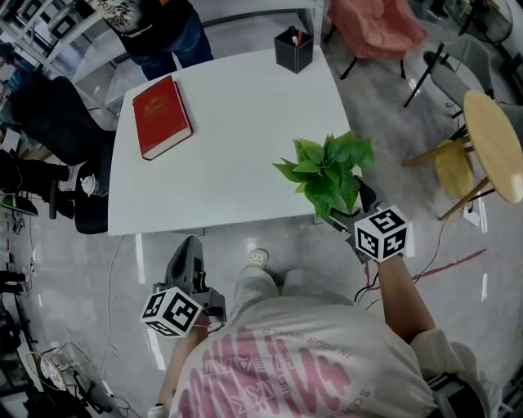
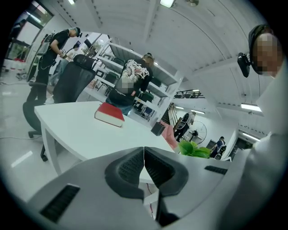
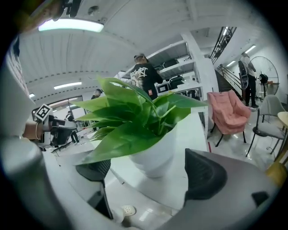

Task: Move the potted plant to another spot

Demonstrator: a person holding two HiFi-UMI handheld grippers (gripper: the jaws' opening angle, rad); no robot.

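The potted plant (image 1: 327,167), green leaves in a white pot (image 3: 155,155), stands at the front right corner of the white table (image 1: 237,122). My right gripper (image 1: 347,212) reaches in from the near side, partly under the leaves. In the right gripper view its jaws stand wide apart, the right gripper (image 3: 148,173) open, with the pot just ahead of the gap and neither pad touching it. My left gripper (image 1: 189,249) hangs below the table's front edge, over the floor; the left gripper (image 2: 144,168) is shut with nothing in it.
A red book (image 1: 161,117) lies at the table's left, and a black pen holder (image 1: 293,49) stands at the far edge. A person (image 1: 155,24) stands behind the table. A black office chair (image 1: 57,122) is at the left. A pink chair (image 1: 376,24) and a wooden stool (image 1: 494,143) are at the right.
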